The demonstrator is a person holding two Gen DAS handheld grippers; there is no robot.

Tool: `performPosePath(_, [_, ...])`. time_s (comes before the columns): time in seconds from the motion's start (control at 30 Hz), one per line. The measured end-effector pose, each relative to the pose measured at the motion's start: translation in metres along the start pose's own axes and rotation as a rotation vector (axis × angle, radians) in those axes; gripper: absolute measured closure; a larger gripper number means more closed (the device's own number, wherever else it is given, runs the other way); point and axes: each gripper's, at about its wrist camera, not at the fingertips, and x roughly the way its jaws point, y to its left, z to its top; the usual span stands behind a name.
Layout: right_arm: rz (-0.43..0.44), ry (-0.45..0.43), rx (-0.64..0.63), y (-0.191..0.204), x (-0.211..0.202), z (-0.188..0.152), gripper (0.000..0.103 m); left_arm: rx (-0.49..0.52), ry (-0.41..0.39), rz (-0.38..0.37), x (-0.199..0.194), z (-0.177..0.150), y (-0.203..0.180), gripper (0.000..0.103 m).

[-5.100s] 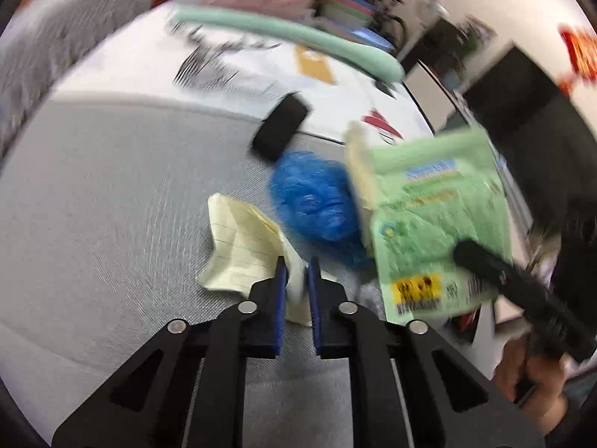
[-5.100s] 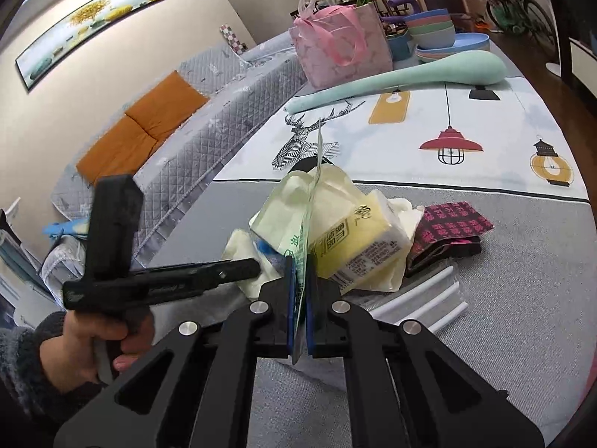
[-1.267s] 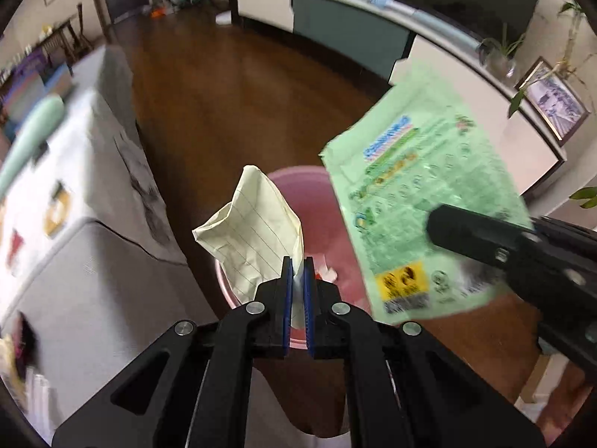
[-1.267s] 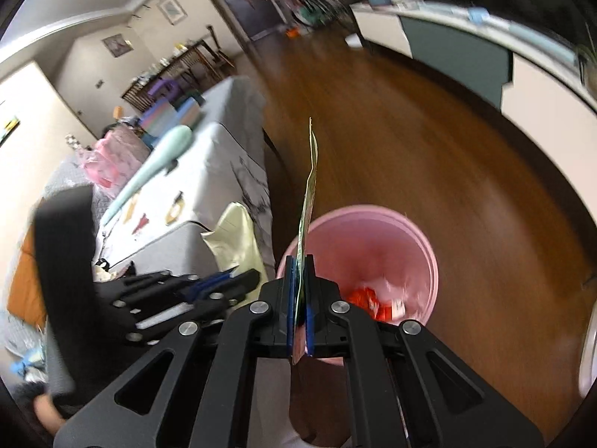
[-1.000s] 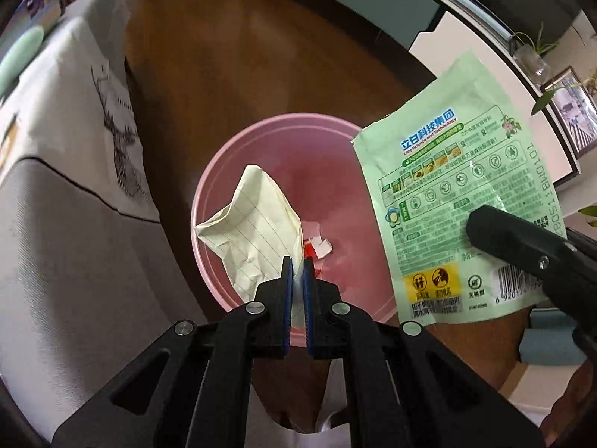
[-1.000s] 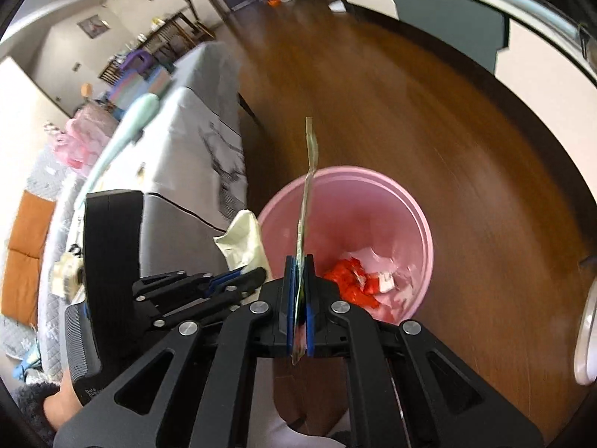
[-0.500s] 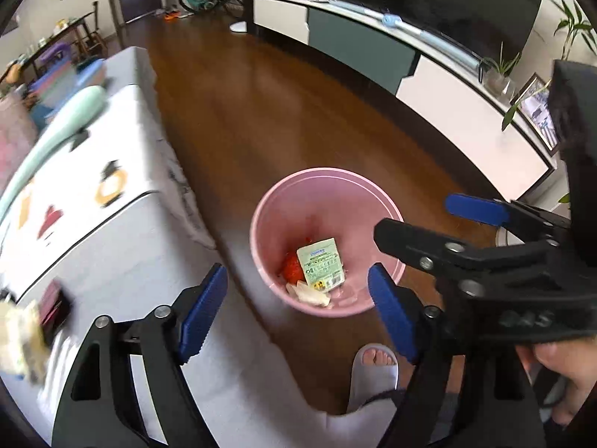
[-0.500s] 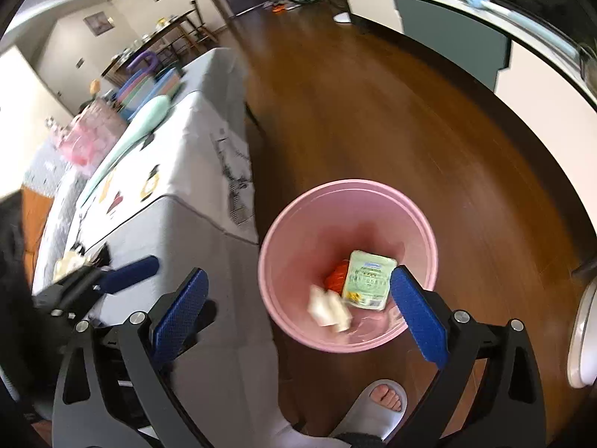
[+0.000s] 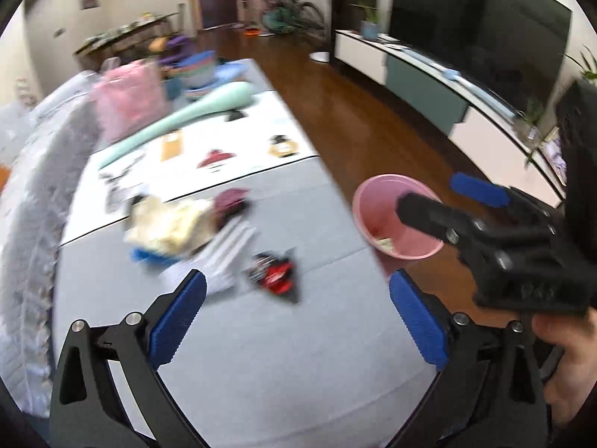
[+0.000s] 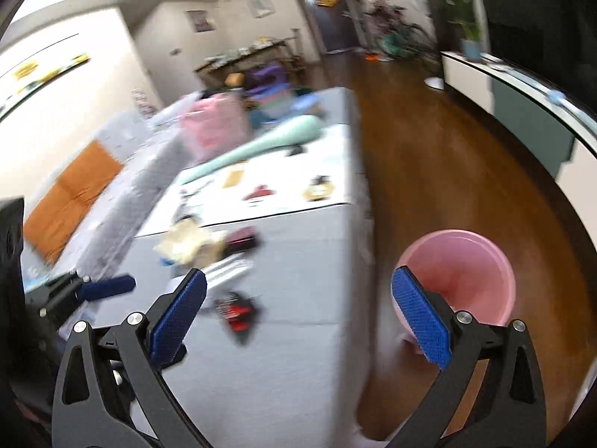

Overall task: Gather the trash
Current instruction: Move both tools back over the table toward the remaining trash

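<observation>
Left wrist view shows the left tool (image 9: 296, 313) spread wide and holding nothing, above the grey table (image 9: 261, 354). Beyond the table's right edge a pink bin (image 9: 395, 220) stands on the wooden floor (image 9: 373, 130), with a bit of pale trash visible at its bottom. On the table, well to the left of the bin, lies a red-and-black wrapper (image 9: 276, 272); farther from the bin sit white straws (image 9: 231, 250), a heap of cream-coloured trash (image 9: 168, 224) over something blue, and a dark red packet (image 9: 231, 199). Motion blur makes any print on these items unreadable. The right tool (image 9: 444, 205) crosses in front of the bin in this view, its fingers apart and empty, gripped by a hand (image 9: 571, 366) at the lower right. Right wrist view shows its own tool (image 10: 298, 313) wide open and empty, with the bin (image 10: 459, 272) just right of the table (image 10: 291, 336) edge, its contents hidden from this angle. Only this view shows an orange cushion (image 10: 71, 194) far left of the bin and the left tool (image 10: 104, 285) from the side; the wrapper (image 10: 237, 310) and trash heap (image 10: 186, 244) appear too.
</observation>
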Motion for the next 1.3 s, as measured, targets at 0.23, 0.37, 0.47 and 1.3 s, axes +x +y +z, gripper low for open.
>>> performPosePath(0.23, [0.102,-0.065,-0.067,0.074,-0.028,-0.026,0.005,0.034,-0.076,0.08,-0.052,-0.032,0.029,0.008])
performPosePath(0.37, [0.144,-0.112,-0.092,0.103,-0.046,-0.033,0.005,-0.007,-0.092,0.037,-0.064,-0.042,0.046,0.008])
performPosePath(0.47, [0.171,-0.134,-0.078,0.108,-0.054,-0.042,0.005,-0.023,-0.102,0.017,-0.064,-0.048,0.052,0.008])
performPosePath(1.3, [-0.009,0.162,-0.065,0.067,0.115,-0.051,0.006,-0.226,-0.034,-0.178,0.114,-0.045,0.152,0.018])
